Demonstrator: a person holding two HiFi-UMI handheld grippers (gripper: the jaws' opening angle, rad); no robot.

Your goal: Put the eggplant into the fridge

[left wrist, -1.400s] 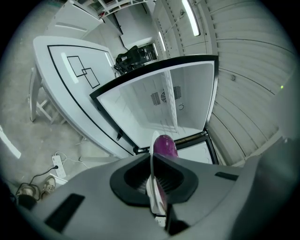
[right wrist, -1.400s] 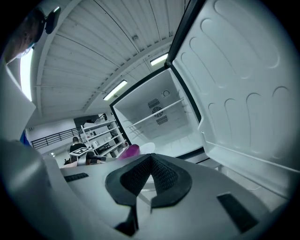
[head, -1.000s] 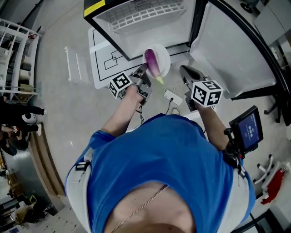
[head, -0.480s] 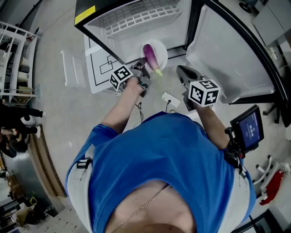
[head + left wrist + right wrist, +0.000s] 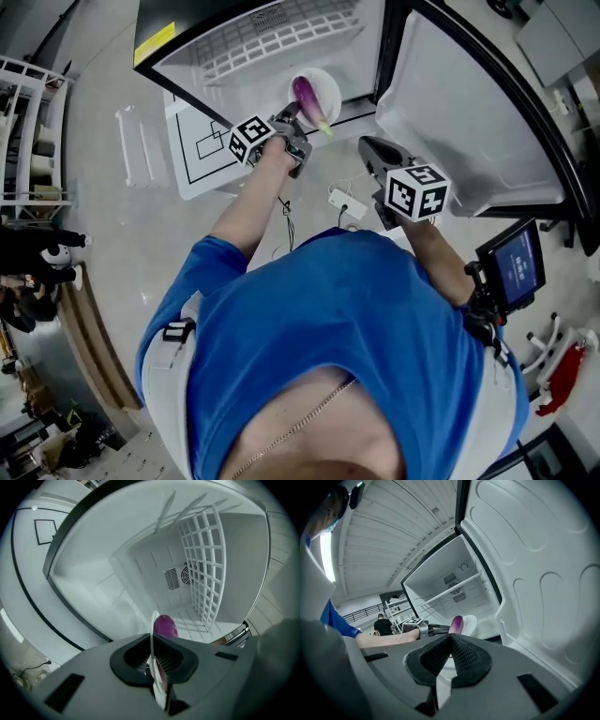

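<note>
A purple eggplant (image 5: 308, 98) lies on a small white plate (image 5: 330, 84). My left gripper (image 5: 294, 120) is shut on the plate's near rim and holds it at the mouth of the open fridge (image 5: 281, 42). In the left gripper view the plate's rim (image 5: 152, 637) stands edge-on between the jaws, the eggplant (image 5: 165, 624) just beyond, the fridge's white inside and wire shelf (image 5: 204, 573) ahead. My right gripper (image 5: 368, 148) is shut with nothing in it, to the right of the plate. In the right gripper view the eggplant (image 5: 457, 624) shows ahead.
The fridge door (image 5: 469, 103) stands open at the right, close to my right gripper. On the floor lie a white sheet with drawn lines (image 5: 202, 145), a white rack (image 5: 131, 141) and a white plug with a cable (image 5: 340, 199). A screen (image 5: 514, 265) stands at the right.
My left gripper has carried the plate and eggplant up the picture, nearer the fridge opening. The right gripper has drifted a little the same way.
</note>
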